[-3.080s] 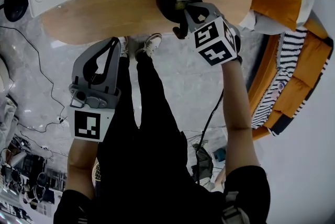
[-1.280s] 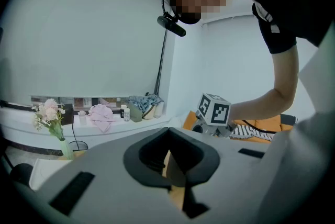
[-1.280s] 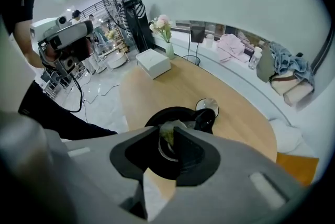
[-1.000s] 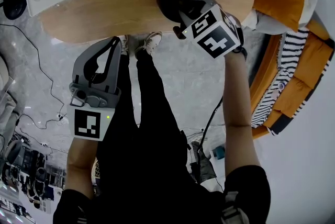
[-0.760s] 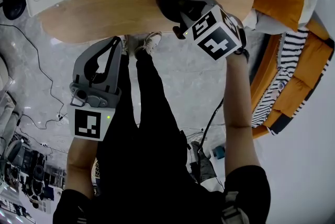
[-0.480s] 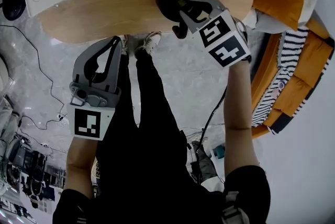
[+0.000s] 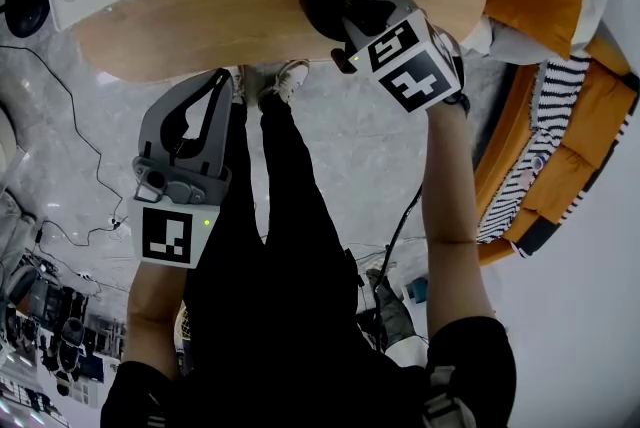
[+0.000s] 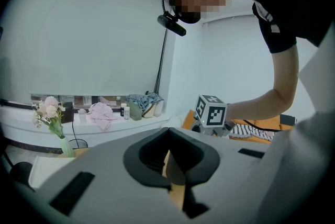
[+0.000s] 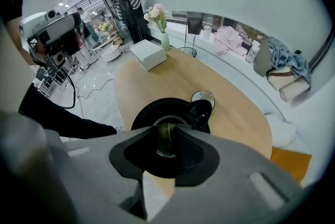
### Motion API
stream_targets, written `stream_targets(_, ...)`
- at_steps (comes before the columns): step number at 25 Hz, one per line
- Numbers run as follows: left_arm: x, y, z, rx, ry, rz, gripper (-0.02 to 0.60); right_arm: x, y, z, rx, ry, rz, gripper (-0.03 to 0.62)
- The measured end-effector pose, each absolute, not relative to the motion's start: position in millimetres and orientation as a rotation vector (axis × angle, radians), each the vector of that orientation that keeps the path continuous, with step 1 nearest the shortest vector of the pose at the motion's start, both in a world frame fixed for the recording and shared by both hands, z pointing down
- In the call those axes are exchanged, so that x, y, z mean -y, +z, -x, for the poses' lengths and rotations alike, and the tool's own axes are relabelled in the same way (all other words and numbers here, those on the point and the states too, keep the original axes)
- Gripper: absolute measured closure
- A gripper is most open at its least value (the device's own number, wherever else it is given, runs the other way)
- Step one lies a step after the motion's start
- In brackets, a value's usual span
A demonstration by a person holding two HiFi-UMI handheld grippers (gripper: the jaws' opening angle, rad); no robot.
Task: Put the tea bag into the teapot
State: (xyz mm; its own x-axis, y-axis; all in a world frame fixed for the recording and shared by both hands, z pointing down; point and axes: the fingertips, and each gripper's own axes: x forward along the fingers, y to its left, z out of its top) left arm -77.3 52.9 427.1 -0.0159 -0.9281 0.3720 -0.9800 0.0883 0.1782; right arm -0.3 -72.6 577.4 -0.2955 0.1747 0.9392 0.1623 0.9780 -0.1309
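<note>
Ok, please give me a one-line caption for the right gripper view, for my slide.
Right tool holds the tea bag above the open black teapot on the wooden table.

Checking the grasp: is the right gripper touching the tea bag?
Touching. The right gripper view shows the right gripper with its jaws closed on the tea bag, which hangs over the opening of the teapot.
</note>
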Motion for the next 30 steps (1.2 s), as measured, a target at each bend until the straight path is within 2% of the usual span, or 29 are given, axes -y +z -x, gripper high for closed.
stream_targets(4,-52,427,75,1.985,0.174,-1.874,0.574,75,584,7,1.852,-0.078,0.228,0.511)
stream_targets(9,-53,428,75,1.983,0.168,-1.871,0.574,73,593,7,1.784,-0.154,0.262,0.543)
stream_targets(18,-52,432,76,1.976,0.163,-1.869,0.574,75,582,1,1.860,-0.065,0.236,0.543)
stream_targets(30,-49,434,74,1.953,0.167,-1.882,0.574,75,596,8,1.773,-0.234,0.226,0.543)
